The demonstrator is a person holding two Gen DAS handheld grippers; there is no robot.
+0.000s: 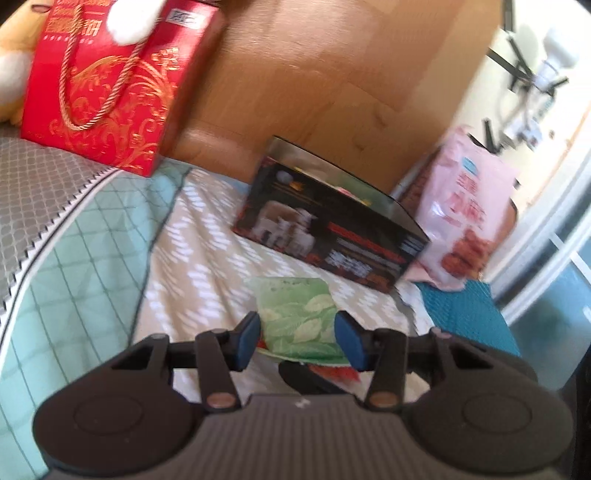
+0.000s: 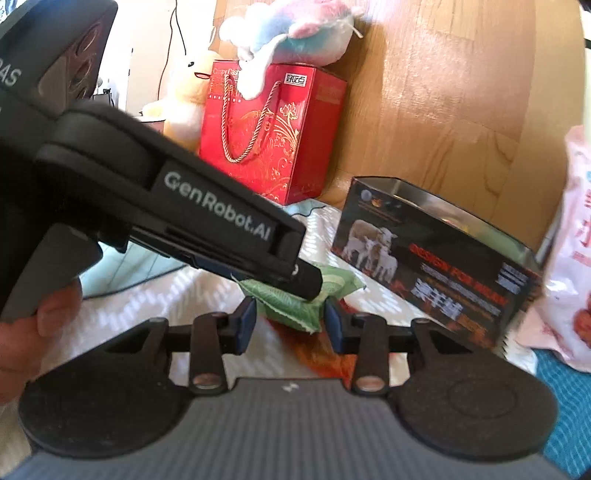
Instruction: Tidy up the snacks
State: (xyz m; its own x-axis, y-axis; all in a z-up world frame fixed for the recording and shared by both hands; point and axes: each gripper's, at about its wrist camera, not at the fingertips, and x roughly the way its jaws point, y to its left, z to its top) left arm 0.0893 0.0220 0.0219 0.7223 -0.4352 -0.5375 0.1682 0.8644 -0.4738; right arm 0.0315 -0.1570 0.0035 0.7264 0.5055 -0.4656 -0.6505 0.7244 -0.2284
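Note:
A green leaf-print snack packet (image 1: 295, 314) lies on the patterned bedspread (image 1: 199, 266), over a red-orange packet (image 1: 338, 373). My left gripper (image 1: 298, 339) has its blue pads (image 1: 246, 338) close on either side of the green packet's near end, and I see no squeeze. In the right wrist view, the left gripper's body (image 2: 207, 218) reaches in from the left, its fingertip over the green packet (image 2: 291, 306). My right gripper (image 2: 290, 323) straddles that packet's near corner with narrow gaps. An open black box with a sheep picture (image 1: 332, 236) stands just behind.
A red gift bag (image 1: 110, 92) stands at the back left against a wooden board (image 1: 314, 74), with plush toys (image 2: 295, 33) on and beside it. A pink snack bag (image 1: 465, 210) leans right of the black box. A teal mat (image 1: 465, 314) lies at the right. A hand (image 2: 40, 325) holds the left gripper.

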